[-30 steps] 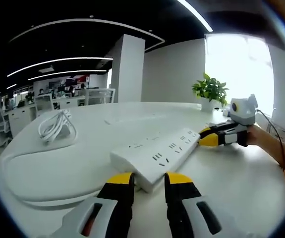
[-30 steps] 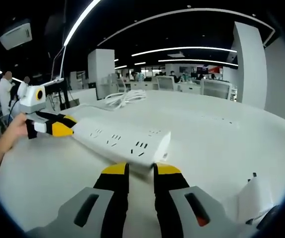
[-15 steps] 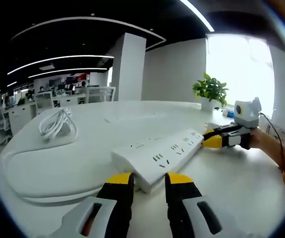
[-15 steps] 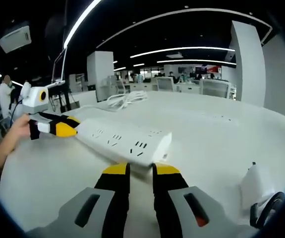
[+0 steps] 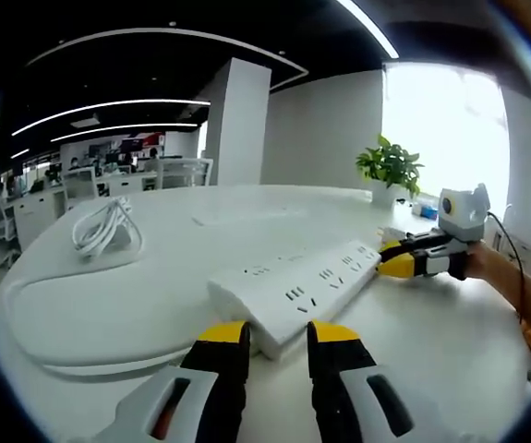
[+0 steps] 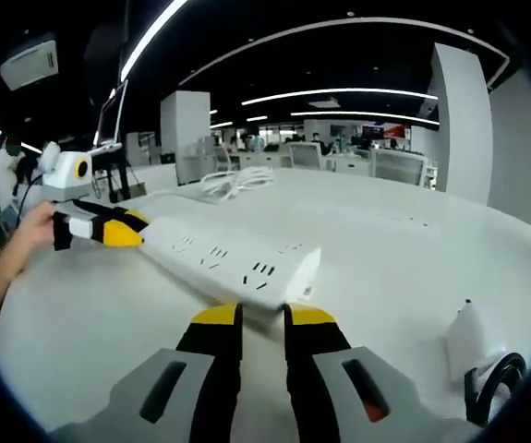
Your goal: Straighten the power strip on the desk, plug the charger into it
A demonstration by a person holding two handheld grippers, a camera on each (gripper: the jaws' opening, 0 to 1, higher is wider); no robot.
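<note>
A long white power strip (image 5: 295, 290) lies flat on the white desk (image 5: 154, 277), slanting from near left to far right. Its near end sits between the yellow tips of my left gripper (image 5: 279, 338), whose jaws are close together on it. At the strip's far end is my right gripper (image 5: 400, 260), held by a hand. In the right gripper view the strip (image 6: 228, 263) runs away to the left. My right gripper (image 6: 263, 318) closes on its near end and my left gripper (image 6: 125, 231) holds the far end. A white charger (image 6: 466, 338) with a black cable (image 6: 487, 388) lies at the right.
A coiled white cable (image 5: 104, 233) rests on the desk's far left, also seen as a coil (image 6: 234, 181) in the right gripper view. A white cord (image 5: 53, 362) loops along the desk's near edge. A potted plant (image 5: 392, 168) stands at the back right. Office desks fill the background.
The strip and both grippers have hardly moved. The right gripper view has shifted slightly, so more of the charger and its black cable shows at the right.
</note>
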